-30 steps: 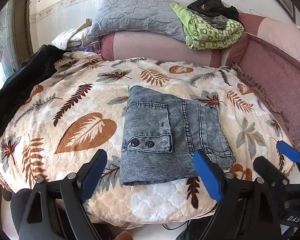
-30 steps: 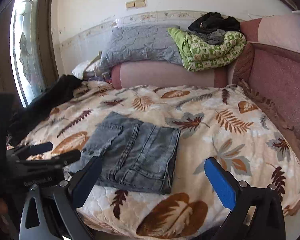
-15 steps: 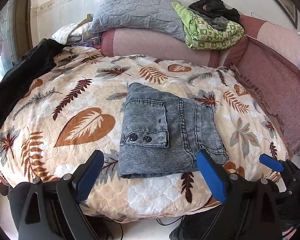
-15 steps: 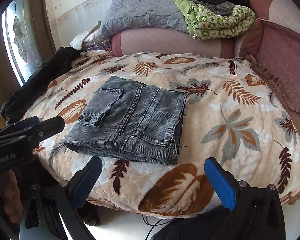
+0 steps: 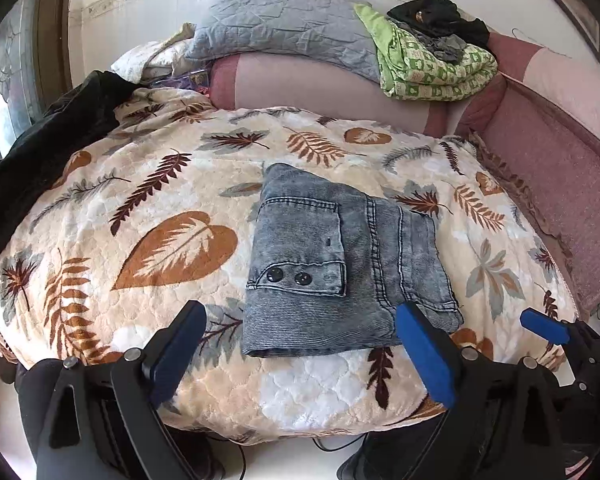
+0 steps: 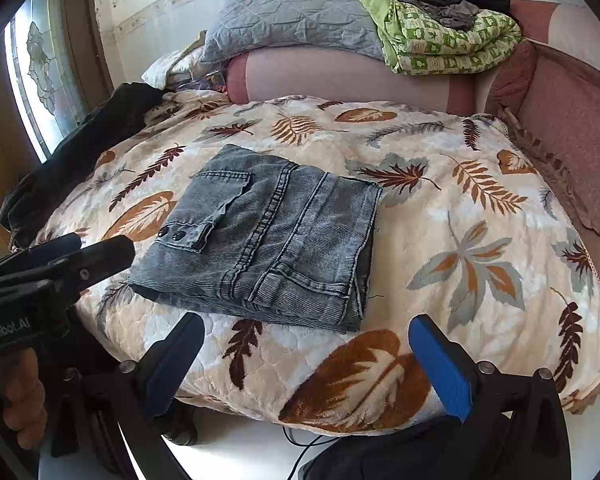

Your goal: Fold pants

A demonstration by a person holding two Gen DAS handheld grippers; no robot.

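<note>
Both tools are held off the near edge of the bed, and nothing is between their fingers. The left gripper (image 5: 300, 360) has its blue pads spread wide, and the right gripper (image 6: 308, 364) is spread wide also. The pants (image 6: 260, 236) lie on the leaf-pattern blanket (image 6: 480, 240) as a compact grey rectangle, pocket flap and two buttons facing up, near the front edge of the bed. I judge that the folding is finished, or almost. To end the step well, I think one should only check the stacked edges on the right side, where the layers show a little uneven, and press them flat with a closed finger rather than pinch again. Lifting a corner now could open the fold.
</note>
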